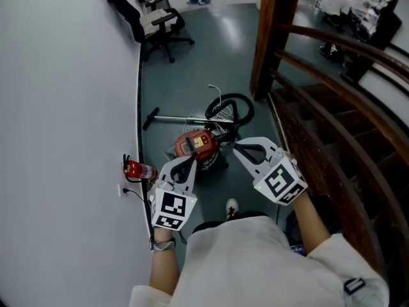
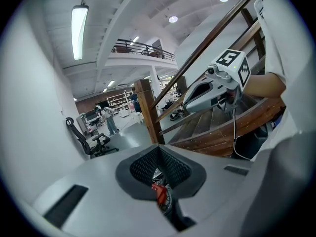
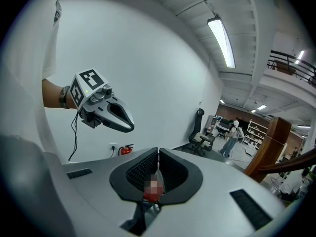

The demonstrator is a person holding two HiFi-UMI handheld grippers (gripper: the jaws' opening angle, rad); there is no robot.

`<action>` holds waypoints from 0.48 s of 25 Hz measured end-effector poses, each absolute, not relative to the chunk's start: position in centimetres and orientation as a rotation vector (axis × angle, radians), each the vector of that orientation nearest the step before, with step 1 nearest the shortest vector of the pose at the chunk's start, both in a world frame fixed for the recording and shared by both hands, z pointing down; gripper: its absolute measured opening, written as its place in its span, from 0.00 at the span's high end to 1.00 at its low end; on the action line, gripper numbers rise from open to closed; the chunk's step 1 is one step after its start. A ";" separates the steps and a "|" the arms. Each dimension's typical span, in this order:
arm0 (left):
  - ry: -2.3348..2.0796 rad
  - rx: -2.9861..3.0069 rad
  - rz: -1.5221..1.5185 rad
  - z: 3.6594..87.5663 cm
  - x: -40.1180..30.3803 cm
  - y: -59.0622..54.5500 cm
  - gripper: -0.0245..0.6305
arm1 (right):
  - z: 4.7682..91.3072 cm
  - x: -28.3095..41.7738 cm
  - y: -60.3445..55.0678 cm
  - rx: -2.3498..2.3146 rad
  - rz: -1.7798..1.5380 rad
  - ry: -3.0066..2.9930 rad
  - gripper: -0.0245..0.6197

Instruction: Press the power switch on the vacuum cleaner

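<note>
Head view, looking steeply down: a person stands over a canister vacuum cleaner (image 1: 199,146) that lies on the grey floor (image 1: 192,75), near the foot of a wooden staircase (image 1: 332,107) on the right and not far from the white wall (image 1: 64,107) on the left. Its red-orange body faces the person, with the coiled hose (image 1: 231,107) just beyond it and the metal wand (image 1: 172,118) stretched out to the far left. The left tongs (image 1: 190,165) and the right tongs (image 1: 238,148) are held out on either side of the body, both angled downward toward it. In each gripper view the ribbed pads meet along a single line with nothing between them, so both tongs are pressed together and empty; the red of the vacuum cleaner shows only as a small patch beyond the pads, which suggests that neither tip touches it yet. The power switch cannot be made out at this size. Judged from this arrangement, the approach is well advanced but the press itself is not yet done: one closed tip remains to be brought down onto the switch. A fire extinguisher (image 1: 137,170) stands by the wall at near left, and an office chair (image 1: 153,24) stands far left.
</note>
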State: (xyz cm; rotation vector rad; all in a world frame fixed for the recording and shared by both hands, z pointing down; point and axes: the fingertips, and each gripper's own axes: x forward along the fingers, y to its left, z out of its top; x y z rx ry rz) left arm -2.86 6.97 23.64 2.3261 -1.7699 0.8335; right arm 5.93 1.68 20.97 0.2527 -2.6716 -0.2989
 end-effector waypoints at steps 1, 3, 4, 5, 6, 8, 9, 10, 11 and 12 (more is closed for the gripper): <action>-1.769 2.321 0.836 23.7 -2.8 6.8 0.96 | 21.1 5.9 1.4 0.249 -0.297 -2.671 0.91; -1.768 2.312 0.836 23.9 -2.8 6.4 0.96 | 21.3 5.9 1.0 0.242 -0.295 -2.670 0.91; -1.766 2.309 0.835 24.0 -2.7 6.3 0.96 | 21.3 5.9 0.8 0.240 -0.293 -2.669 0.91; -1.763 2.306 0.835 24.1 -2.6 6.2 0.96 | 21.4 5.9 0.6 0.239 -0.291 -2.668 0.91; -1.760 2.302 0.834 24.2 -2.5 6.1 0.96 | 21.5 5.9 0.4 0.238 -0.289 -2.666 0.91; -1.756 2.296 0.834 24.4 -2.3 5.8 0.96 | 21.7 5.9 0.0 0.233 -0.289 -2.664 0.91; -1.755 2.292 0.833 24.4 -2.2 5.7 0.96 | 21.8 6.0 -0.1 0.229 -0.288 -2.663 0.91; -1.755 2.289 0.832 24.5 -2.2 5.7 0.96 | 21.8 6.0 -0.1 0.228 -0.283 -2.663 0.91; -1.757 2.285 0.833 24.5 -2.3 5.6 0.96 | 21.9 6.1 -0.2 0.228 -0.278 -2.661 0.91; -1.760 2.281 0.836 24.6 -2.4 5.6 0.96 | 22.1 6.1 -0.3 0.229 -0.277 -2.657 0.91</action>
